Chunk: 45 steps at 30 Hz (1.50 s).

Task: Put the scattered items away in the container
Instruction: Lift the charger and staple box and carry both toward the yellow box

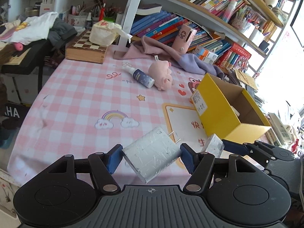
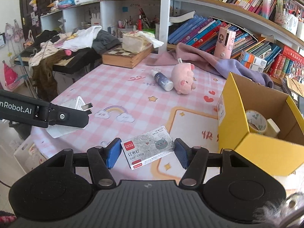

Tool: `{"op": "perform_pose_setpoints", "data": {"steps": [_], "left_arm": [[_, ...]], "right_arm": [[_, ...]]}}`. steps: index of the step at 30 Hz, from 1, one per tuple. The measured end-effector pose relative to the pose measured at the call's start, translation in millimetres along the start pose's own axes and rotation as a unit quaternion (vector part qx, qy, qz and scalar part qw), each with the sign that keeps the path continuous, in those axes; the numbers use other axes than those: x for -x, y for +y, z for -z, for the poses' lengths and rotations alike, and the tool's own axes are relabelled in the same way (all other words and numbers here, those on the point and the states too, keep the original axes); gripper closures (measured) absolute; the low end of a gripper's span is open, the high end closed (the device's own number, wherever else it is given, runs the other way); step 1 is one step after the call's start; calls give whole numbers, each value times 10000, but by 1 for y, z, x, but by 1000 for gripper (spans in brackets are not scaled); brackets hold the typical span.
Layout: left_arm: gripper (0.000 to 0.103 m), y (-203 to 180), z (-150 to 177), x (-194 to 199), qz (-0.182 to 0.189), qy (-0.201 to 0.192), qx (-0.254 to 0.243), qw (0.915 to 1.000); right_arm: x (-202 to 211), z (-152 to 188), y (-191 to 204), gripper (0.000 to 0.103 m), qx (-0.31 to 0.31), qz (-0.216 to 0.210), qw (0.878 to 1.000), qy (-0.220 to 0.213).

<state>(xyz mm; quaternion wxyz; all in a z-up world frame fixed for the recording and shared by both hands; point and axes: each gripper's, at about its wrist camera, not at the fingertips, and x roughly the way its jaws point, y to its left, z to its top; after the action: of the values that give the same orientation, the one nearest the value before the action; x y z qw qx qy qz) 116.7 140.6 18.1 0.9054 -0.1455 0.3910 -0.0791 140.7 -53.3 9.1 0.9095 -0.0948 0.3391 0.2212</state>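
The left tongs (image 1: 151, 158) are clamping a silver charger (image 1: 152, 156), prongs forward, above the table's (image 1: 76, 98) near edge. The right tongs (image 2: 147, 153) are gripping a staple box (image 2: 149, 148) by its ends. The yellow box (image 2: 266, 152) is standing at the right edge, holding a tape roll (image 2: 256, 121). A bottle (image 2: 163, 79) and pig plush (image 2: 183, 79) are lying touching mid-table.

Left tool (image 1: 151, 156) grips a silvery charger (image 1: 152, 157), apparently above the checkered tablecloth (image 1: 76, 104).
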Motion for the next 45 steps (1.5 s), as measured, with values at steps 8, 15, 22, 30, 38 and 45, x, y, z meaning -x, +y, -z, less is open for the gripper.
{"op": "perform_pose_setpoints", "data": {"steps": [8,15,22,30,38,45], "left_arm": [[37,-6,39,31,66,-12,84,9999],[37,-18,56,38,322,54,-7,9995],[37,-32,63,35,589,125,-145,9981],[37,-52,67,25,897,305,-425,9946],[37,-69,67,18,1165,420,-681,9900],[37,-85,66,12,1418,528,-899,9844]], "right_arm": [[39,35,20,44,22,2,10000,15],[64,56,17,44,-182,251,9995,57],[81,70,8,44,-317,494,9982,147],[95,86,-8,44,-705,842,9936,251],[106,97,-20,45,-1001,1140,9878,342],[117,104,-28,45,-1180,1392,9824,403]]}}
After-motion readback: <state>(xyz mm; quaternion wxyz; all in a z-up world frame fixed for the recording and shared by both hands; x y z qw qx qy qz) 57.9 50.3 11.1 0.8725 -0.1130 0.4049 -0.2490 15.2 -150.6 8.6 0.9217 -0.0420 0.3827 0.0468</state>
